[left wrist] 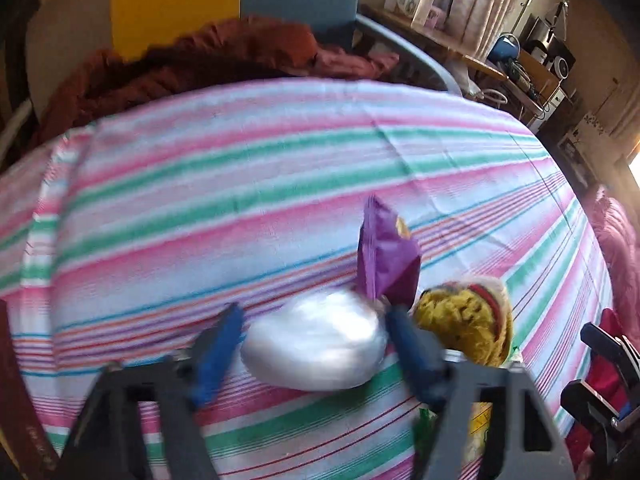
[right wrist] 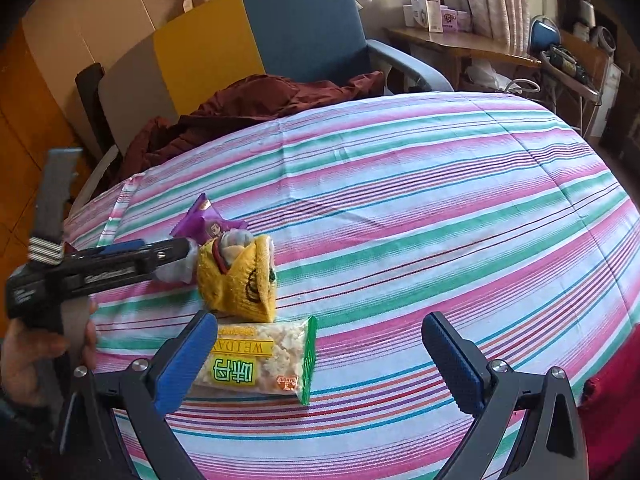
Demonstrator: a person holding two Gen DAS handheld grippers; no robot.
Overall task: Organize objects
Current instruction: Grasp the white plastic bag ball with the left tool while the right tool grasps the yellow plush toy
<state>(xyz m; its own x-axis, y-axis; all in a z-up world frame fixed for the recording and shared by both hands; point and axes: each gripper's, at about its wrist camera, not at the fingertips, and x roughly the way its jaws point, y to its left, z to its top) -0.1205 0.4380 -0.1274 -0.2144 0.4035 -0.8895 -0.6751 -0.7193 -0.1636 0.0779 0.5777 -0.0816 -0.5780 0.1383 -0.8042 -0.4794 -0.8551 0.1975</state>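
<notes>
My left gripper (left wrist: 314, 316) points down at the striped bedsheet (left wrist: 280, 168), and its blue pads touch both sides of a whitish plastic-wrapped bundle (left wrist: 316, 348). A purple snack packet (left wrist: 386, 256) stands just behind the bundle, and a yellow knitted sock (left wrist: 468, 320) lies to its right. In the right wrist view the left gripper (right wrist: 188, 246) comes in from the left beside the sock (right wrist: 240, 280) and the purple packet (right wrist: 208, 224). My right gripper (right wrist: 320, 320) is open above the sheet. A clear cracker packet with green edges (right wrist: 256, 360) lies against its left finger.
A dark red garment (right wrist: 248, 104) is heaped at the far edge of the bed, in front of a blue and yellow chair (right wrist: 304, 28). A cluttered wooden desk (right wrist: 460, 46) stands at the back right. A person's hand (right wrist: 28, 360) holds the left gripper's handle.
</notes>
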